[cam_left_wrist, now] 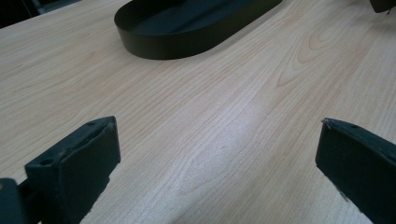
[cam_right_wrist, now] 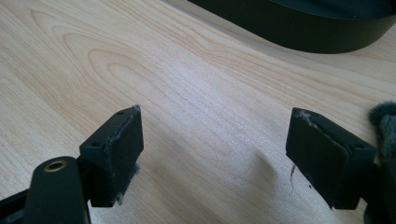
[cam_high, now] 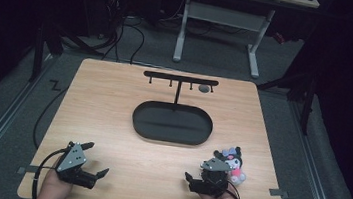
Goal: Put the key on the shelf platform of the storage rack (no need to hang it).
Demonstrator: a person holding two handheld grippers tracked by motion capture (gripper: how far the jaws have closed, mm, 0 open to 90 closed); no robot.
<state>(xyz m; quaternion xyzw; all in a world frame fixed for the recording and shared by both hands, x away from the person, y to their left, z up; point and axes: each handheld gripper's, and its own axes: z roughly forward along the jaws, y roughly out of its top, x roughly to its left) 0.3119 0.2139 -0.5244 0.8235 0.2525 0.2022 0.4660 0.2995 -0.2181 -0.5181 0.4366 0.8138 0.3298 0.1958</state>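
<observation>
A black oval tray [cam_high: 171,125] lies in the middle of the wooden table [cam_high: 114,97]. Behind it rises a black T-shaped rack [cam_high: 181,79] with small hooks, and a grey item [cam_high: 204,88] hangs near the rack's right end. A small plush toy [cam_high: 232,162], black, white and pink, lies at the front right. My right gripper [cam_high: 202,169] stands open just left of the toy, and my left gripper [cam_high: 97,159] is open at the front left. In the left gripper view the jaws [cam_left_wrist: 217,154] span bare wood. The right gripper [cam_right_wrist: 215,149] also spans bare wood, with the plush's fuzzy edge [cam_right_wrist: 385,126] beside the right jaw.
The tray's wall [cam_left_wrist: 187,44] lies ahead of the left gripper, and its wall [cam_right_wrist: 317,32] is close ahead of the right one. Bare wood stretches between both grippers and the tray. Beyond the table are a white desk frame [cam_high: 220,29] and floor cables.
</observation>
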